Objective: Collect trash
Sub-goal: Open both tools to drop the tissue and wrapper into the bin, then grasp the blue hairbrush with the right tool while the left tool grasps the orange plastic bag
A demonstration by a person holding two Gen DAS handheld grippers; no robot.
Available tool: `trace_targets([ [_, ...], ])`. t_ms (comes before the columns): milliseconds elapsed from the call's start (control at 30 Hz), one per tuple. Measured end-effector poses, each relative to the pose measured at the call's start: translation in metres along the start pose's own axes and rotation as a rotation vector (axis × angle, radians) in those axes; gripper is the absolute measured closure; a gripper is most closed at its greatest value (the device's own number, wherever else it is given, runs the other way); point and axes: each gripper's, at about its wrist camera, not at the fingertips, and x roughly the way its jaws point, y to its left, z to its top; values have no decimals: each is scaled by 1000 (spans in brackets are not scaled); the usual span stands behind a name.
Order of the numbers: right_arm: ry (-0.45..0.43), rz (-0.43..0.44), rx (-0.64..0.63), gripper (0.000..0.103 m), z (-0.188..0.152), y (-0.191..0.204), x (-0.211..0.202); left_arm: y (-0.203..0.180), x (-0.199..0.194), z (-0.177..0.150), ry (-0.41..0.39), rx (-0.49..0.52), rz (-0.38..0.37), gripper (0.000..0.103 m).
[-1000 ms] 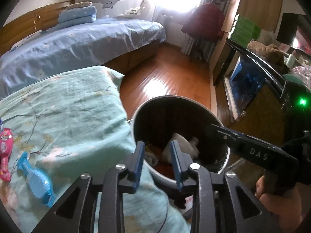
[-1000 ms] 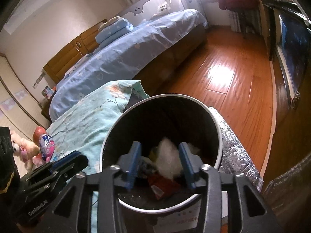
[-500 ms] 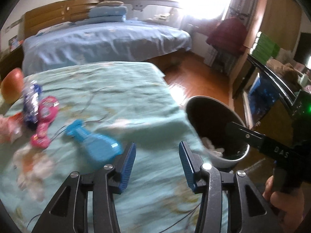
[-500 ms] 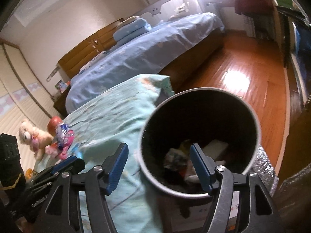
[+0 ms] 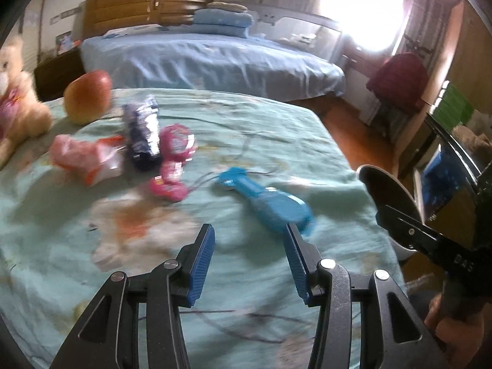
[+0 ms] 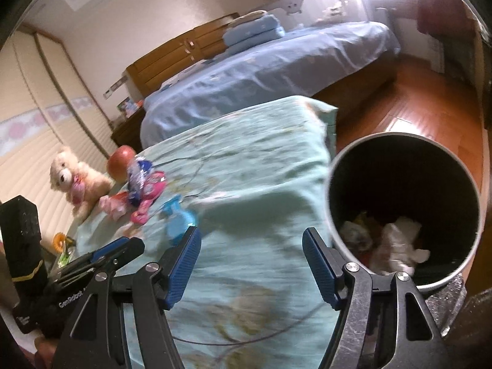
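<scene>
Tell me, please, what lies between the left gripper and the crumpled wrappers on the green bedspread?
In the left wrist view, between the left gripper and the wrappers lies mostly bare bedspread; a pink toy sits beside them.

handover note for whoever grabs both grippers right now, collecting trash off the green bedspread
Left gripper: open, nothing between the fingers, over the green bedspread.
Right gripper: open, empty, beside the trash bin.
Done: the trash bin, off the bedspread's right edge, already holds crumpled white paper and other scraps.
Left on the bedspread: a pink and orange wrapper and a dark blue and silver wrapper, lying close together near the apple.
Probably not trash: blue brush, pink toy, teddy bear, apple.
Next: likely the wrappers.
</scene>
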Motion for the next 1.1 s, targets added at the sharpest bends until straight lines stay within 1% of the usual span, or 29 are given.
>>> trace_targets([
  [167,17,26,-46,33,-4,24,10,21,-8,-4,-1,-40,31,57],
  [267,25,39,-74,33,-4,36,15,32,-9,0,-4,-62,50,57],
  [467,53,55,-141,33,-6,58,28,56,-15,6,-17,-114,101,53],
  [600,68,47,-192,33,-6,70,37,70,-11,13,-18,-138,130,51],
  [700,89,41,-216,33,-6,74,44,80,-5,19,-20,-157,147,49],
  [833,116,30,-234,33,-5,77,55,88,11,29,-14,-182,164,49],
  [1100,159,3,-247,34,-3,80,71,98,37,47,-4,-208,227,49],
])
